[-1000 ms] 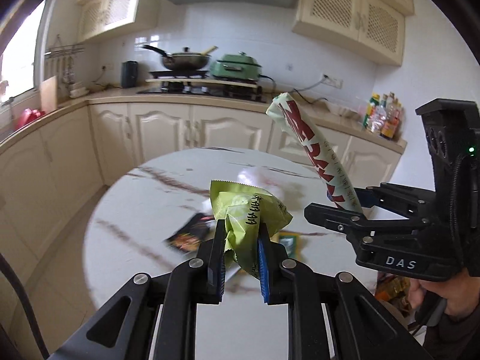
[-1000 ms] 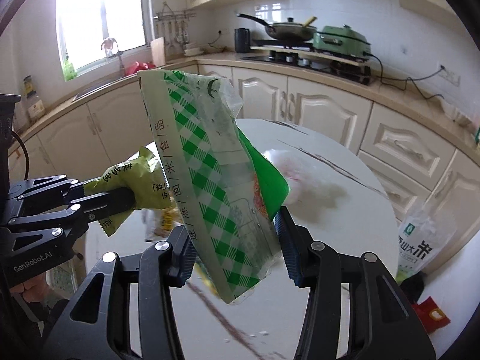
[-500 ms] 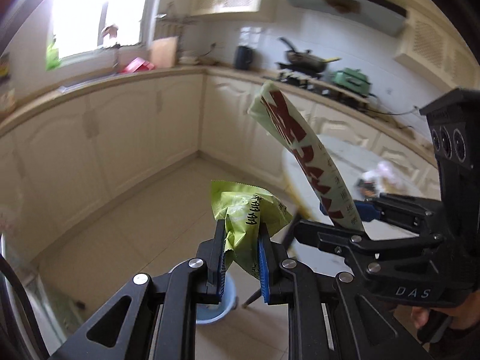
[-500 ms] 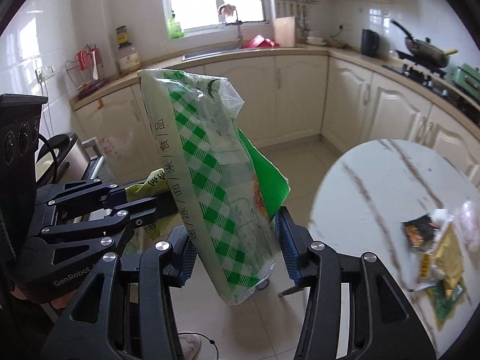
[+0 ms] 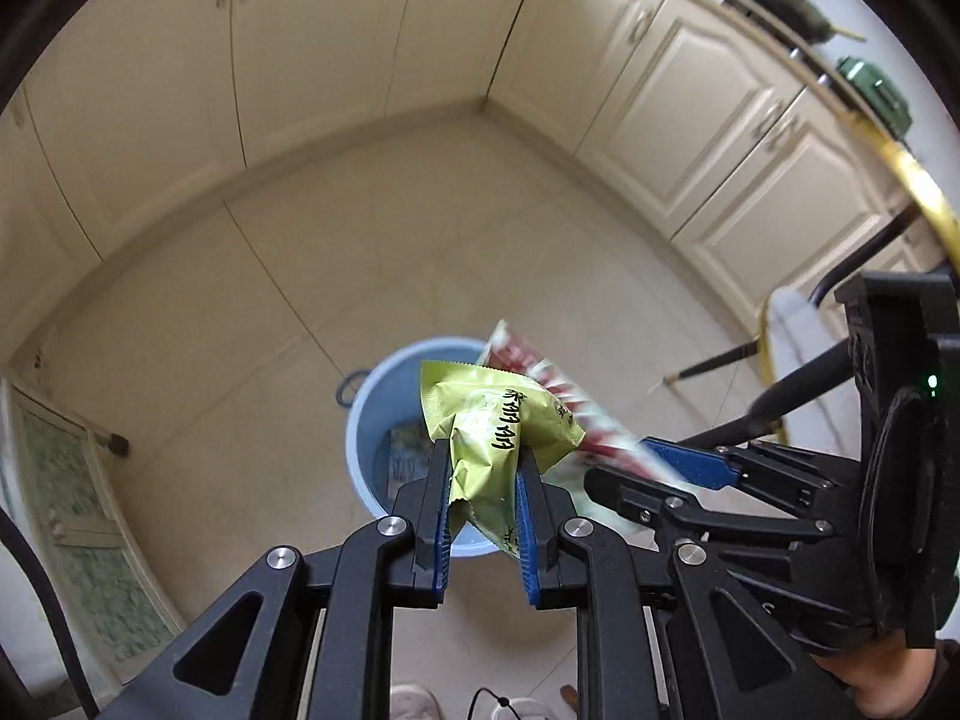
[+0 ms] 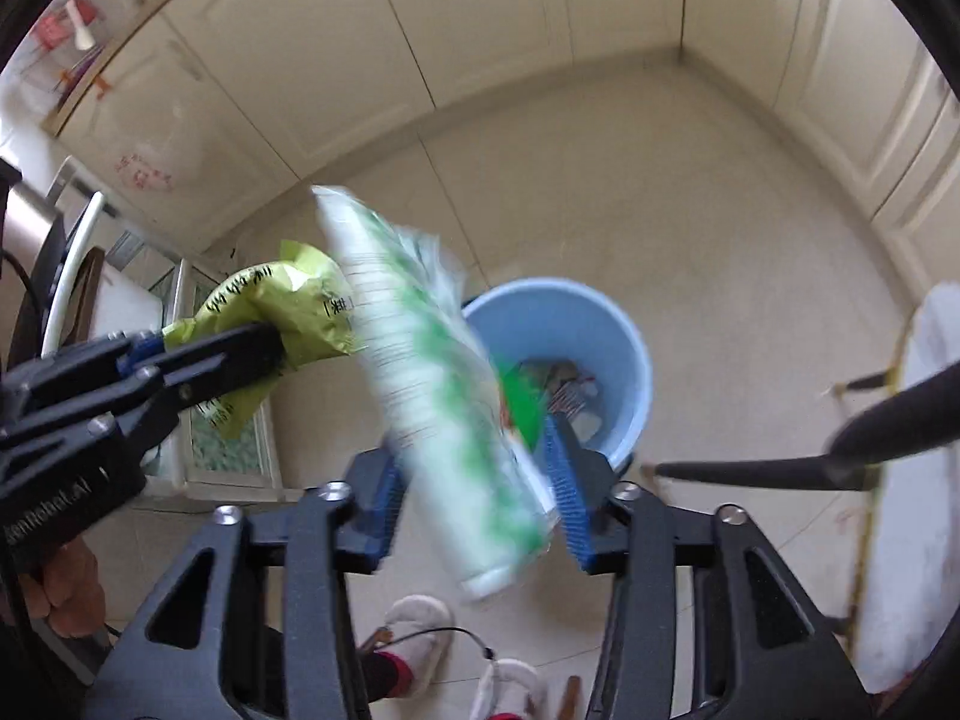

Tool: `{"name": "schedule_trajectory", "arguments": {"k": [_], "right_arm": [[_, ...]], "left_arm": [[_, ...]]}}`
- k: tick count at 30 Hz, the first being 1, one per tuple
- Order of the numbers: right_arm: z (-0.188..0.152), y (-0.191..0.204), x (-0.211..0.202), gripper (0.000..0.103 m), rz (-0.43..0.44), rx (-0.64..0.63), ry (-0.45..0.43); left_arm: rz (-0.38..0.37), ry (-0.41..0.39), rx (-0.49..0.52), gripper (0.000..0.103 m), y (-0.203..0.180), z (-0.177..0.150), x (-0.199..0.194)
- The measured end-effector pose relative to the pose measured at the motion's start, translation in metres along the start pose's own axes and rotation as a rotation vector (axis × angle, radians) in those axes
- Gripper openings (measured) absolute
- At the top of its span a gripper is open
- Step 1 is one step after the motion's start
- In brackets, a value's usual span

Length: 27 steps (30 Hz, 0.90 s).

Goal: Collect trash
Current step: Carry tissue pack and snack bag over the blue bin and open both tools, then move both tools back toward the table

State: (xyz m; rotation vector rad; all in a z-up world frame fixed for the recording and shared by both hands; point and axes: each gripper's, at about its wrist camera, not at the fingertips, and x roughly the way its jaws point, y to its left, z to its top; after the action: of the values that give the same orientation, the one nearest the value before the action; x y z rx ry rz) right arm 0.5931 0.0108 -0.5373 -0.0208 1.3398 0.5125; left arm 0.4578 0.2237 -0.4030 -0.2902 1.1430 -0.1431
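Note:
My left gripper (image 5: pixel 483 516) is shut on a crumpled yellow-green snack wrapper (image 5: pixel 498 426), held above the blue trash bin (image 5: pixel 384 408) on the floor. My right gripper (image 6: pixel 480 492) has its jaws spread wider than before around a green-checked plastic bag (image 6: pixel 432 372), which is blurred and tilted over the bin (image 6: pixel 564 324); whether it is still gripped is unclear. The bag shows red and white in the left wrist view (image 5: pixel 558 402). The left gripper with its wrapper (image 6: pixel 282 306) shows at the left of the right wrist view. The bin holds some trash.
Cream kitchen cabinets (image 5: pixel 372 60) line the tiled floor (image 5: pixel 480 228). A chair's dark legs (image 6: pixel 840 462) and the table edge (image 6: pixel 924 480) stand at the right. The person's slippers (image 6: pixel 414 636) are below the grippers.
Both grippers swung from the table down toward the floor and now hang over the blue bin. The right jaws have widened and the checked bag is tilting and blurring.

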Motion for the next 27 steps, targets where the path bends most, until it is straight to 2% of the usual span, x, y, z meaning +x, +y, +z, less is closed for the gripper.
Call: {"name": "schedule_trajectory", "arguments": {"k": [4,6,8,10,11,12,13,14,20,23,27], "right_arm": [[0.012,-0.031,0.059,0.039,0.016,0.057,0.043],[0.016,-0.045,0.076,0.039,0.02,0.083,0.048],[0.016,-0.052,0.085,0.04,-0.014,0.086,0.062],[0.015,-0.062,0.085,0.045,-0.031,0.088,0.06],[0.014,-0.065,0.086,0.052,-0.037,0.089,0.06],[0.013,-0.067,0.086,0.058,-0.054,0.086,0.06],[0.011,-0.069,0.086,0.058,-0.078,0.08,0.065],[0.012,-0.069,0.084,0.058,-0.081,0.08,0.066],[0.014,-0.051,0.062,0.064,-0.105,0.046,0.028],[0.016,-0.031,0.037,0.064,-0.109,0.007,-0.012],[0.014,0.004,-0.009,0.065,-0.115,-0.057,-0.1]], "left_arm": [[-0.009,0.097,-0.036,0.014,0.027,0.025,0.059],[-0.008,0.117,-0.044,0.014,0.042,0.037,0.077],[-0.001,0.134,-0.046,0.017,0.055,0.041,0.088],[0.01,0.147,-0.045,0.025,0.058,0.048,0.097],[0.023,0.156,-0.045,0.035,0.051,0.057,0.103],[0.048,0.159,-0.046,0.041,0.05,0.063,0.105],[0.072,0.154,-0.05,0.052,0.044,0.073,0.107],[0.085,0.146,-0.058,0.058,0.05,0.076,0.106],[0.119,0.112,-0.079,0.06,0.055,0.079,0.072],[0.148,0.056,-0.087,0.06,0.058,0.084,0.04],[0.173,-0.061,-0.103,0.06,0.05,0.083,-0.021]]}}
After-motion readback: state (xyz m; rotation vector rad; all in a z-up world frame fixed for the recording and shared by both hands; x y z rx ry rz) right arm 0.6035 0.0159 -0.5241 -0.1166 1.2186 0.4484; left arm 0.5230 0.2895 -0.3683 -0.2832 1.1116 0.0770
